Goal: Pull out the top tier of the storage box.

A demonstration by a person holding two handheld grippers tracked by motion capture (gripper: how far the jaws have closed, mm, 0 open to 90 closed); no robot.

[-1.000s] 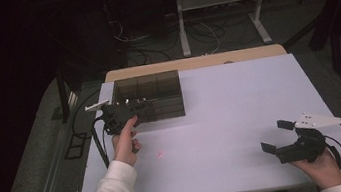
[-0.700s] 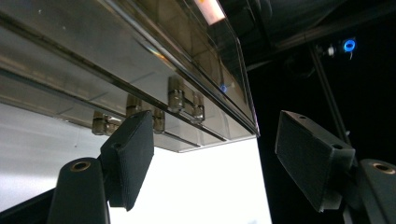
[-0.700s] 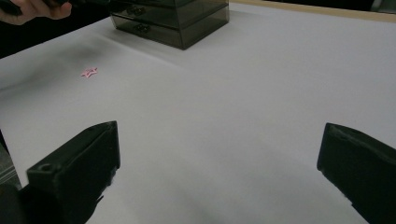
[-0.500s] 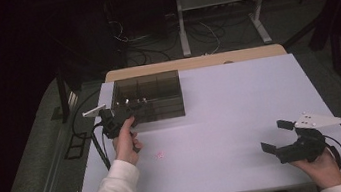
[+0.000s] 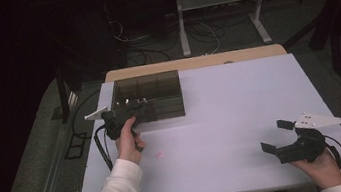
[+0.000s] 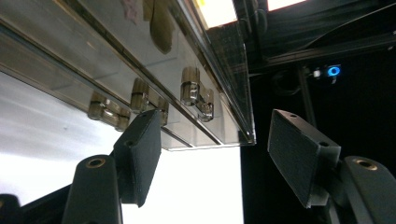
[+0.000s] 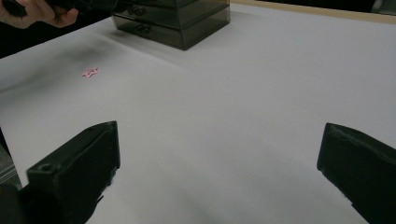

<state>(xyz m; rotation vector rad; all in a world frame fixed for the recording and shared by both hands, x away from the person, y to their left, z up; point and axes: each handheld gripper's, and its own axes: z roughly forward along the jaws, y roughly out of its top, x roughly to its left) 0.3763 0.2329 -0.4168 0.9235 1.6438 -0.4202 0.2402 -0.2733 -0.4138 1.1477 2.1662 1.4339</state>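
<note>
Smoky drawer box (image 5: 147,98) blocks the far-left table (image 5: 241,111); elsewhere open.

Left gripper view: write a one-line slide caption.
Left gripper, jaws open and just closing, nears the front corner of a smoky clear drawer box with small knobs.

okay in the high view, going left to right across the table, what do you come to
Left hand-held gripper at the front of the smoky clear drawer box → small pink star on the white table → right hand-held gripper, jaws open.
</note>
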